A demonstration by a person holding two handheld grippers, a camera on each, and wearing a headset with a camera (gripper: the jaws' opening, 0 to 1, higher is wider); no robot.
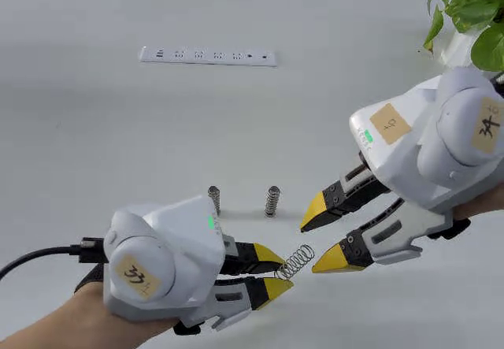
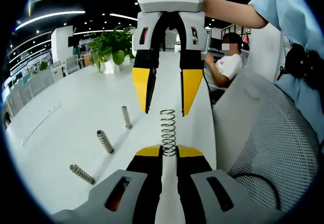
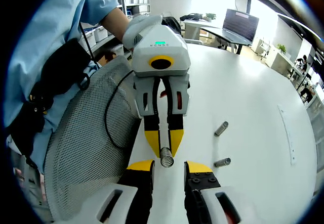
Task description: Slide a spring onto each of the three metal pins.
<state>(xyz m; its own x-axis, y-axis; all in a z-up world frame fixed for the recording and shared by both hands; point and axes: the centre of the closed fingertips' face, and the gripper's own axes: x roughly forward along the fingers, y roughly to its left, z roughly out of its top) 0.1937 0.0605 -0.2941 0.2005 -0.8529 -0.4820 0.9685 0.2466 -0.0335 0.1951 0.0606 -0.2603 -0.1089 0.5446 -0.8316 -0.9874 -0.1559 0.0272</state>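
Spring [image 1: 296, 261]: bright bare-wire coil with open turns, lower centre of head view. We see one end pinched in clenched yellow jaws of left gripper [image 1: 277, 272]. Free end lies between spread jaws of right gripper [image 1: 312, 247]. Two coiled pins [image 1: 214, 199], [image 1: 272, 200] stand mid-frame on white table [image 1: 118, 144]. Bare pin [image 2: 126, 117] upright, left of centre, left gripper view.

Loose spring [image 1: 296, 261]: thin steel coil, roughly level, one end pinched in the left gripper [image 1: 285, 271], other end free. Left sleeved pin [image 1: 214, 199] and right sleeved pin [image 1: 272, 201] each carry a spring and stand upright, side by side. Bare pin [image 2: 126, 117]: upright, at the end of that row.
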